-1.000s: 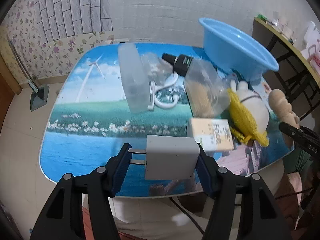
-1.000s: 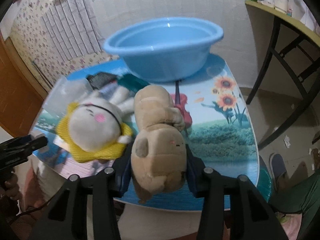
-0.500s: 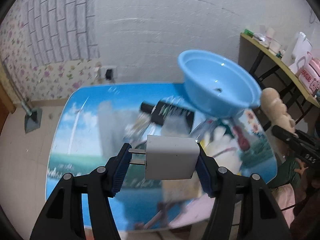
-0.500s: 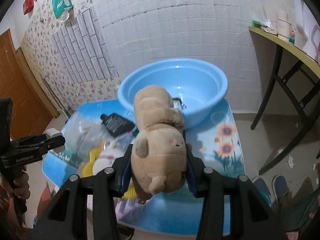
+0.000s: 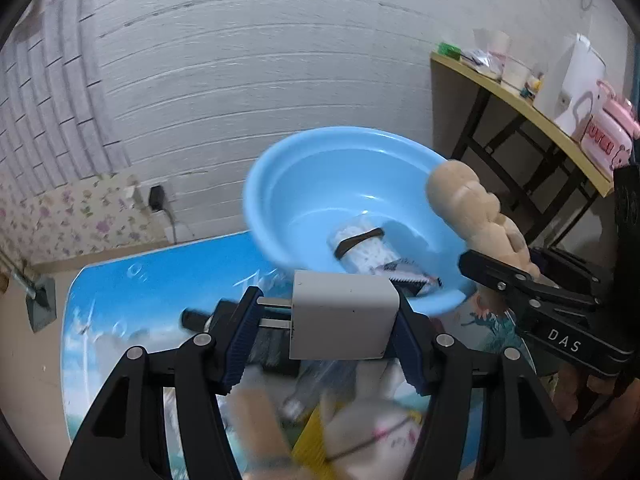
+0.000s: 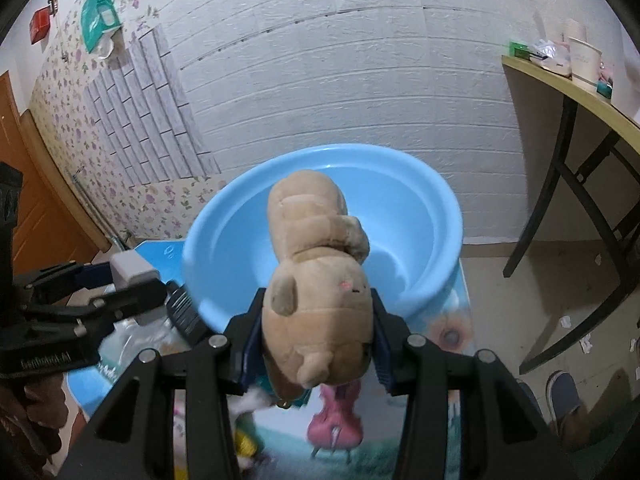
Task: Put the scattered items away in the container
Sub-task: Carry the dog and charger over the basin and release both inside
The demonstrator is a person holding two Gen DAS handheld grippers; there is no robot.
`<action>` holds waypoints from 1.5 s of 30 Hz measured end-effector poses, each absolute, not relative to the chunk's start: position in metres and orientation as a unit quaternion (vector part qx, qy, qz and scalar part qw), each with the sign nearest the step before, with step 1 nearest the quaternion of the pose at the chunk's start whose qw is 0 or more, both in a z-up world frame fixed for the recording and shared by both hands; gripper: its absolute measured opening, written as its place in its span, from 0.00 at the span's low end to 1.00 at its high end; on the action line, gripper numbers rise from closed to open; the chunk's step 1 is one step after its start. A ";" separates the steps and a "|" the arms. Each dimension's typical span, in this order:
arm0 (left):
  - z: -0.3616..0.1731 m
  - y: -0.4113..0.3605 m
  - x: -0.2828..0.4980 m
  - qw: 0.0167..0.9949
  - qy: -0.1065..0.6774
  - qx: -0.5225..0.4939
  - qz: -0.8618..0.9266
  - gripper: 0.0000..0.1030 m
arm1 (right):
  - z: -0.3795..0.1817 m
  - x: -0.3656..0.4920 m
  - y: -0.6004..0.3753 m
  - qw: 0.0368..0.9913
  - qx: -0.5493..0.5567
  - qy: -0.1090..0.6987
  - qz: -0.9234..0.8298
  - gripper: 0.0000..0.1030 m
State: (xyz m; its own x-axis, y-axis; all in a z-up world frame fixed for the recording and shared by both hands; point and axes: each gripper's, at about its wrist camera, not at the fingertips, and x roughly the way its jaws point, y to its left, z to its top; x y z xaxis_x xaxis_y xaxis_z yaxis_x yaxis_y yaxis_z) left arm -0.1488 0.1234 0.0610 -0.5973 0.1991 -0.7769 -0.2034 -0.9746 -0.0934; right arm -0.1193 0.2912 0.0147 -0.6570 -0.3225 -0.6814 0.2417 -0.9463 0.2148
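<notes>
Left tongs: the left tongs (image 5: 324, 334) pinched a white, boxy plastic plug-in charger (image 5: 344, 316) by its two flat ends, the metal prongs pointing toward the left pad.
Right tongs: the right tongs (image 6: 318, 346) pinched a tan, soft plush bear (image 6: 320, 280) around its head, the body sticking out ahead of the pads.
Container: the round, light-blue plastic basin (image 5: 320, 184) stood just ahead of both tongs, on the far part of the scenic-printed worktop (image 5: 120, 300); the charger hung short of its near rim, while the bear's body reached over the rim in the right wrist view.
Already inside: a white, rolled bundle with a dark band (image 5: 364, 248) lay on the basin floor, ahead of the left tongs.
Left behind: a white and yellow plush toy (image 5: 376, 432) and clear packets lay blurred under the left tongs, outside the basin.
Step in hand: judged to be carrying both things to the basin for dropping in.
Doing it well: each load should be brought past the near rim and over the hollow before the pads part; the charger needed the longer reach.
Risk: the two tongs were near each other at the rim, so they could knock together; releasing one at a time would be safer.
Handling: the bear would probably flop harmlessly; the hard charger might bounce, so a low release seemed wise.
</notes>
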 end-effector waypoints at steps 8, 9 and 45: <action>0.048 0.156 -0.186 0.136 0.027 -0.445 0.885 0.59 | 0.007 -0.150 0.299 0.155 0.381 -0.065 -0.909 0.43; 0.046 0.159 -0.188 0.137 0.030 -0.446 0.884 0.59 | 0.006 -0.154 0.299 0.155 0.382 -0.064 -0.909 0.44; 0.053 0.110 -0.106 0.097 0.022 -0.429 0.898 0.72 | 0.024 -0.093 0.279 0.132 0.389 -0.050 -0.910 0.48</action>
State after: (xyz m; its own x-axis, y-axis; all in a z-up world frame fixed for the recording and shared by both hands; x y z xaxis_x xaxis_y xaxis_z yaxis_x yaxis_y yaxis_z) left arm -0.1061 0.1096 0.0534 -0.6130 0.1563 -0.7745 -0.1932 -0.9801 -0.0448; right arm -0.0928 0.2789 0.0236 -0.6629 -0.2787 -0.6949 0.2004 -0.9603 0.1940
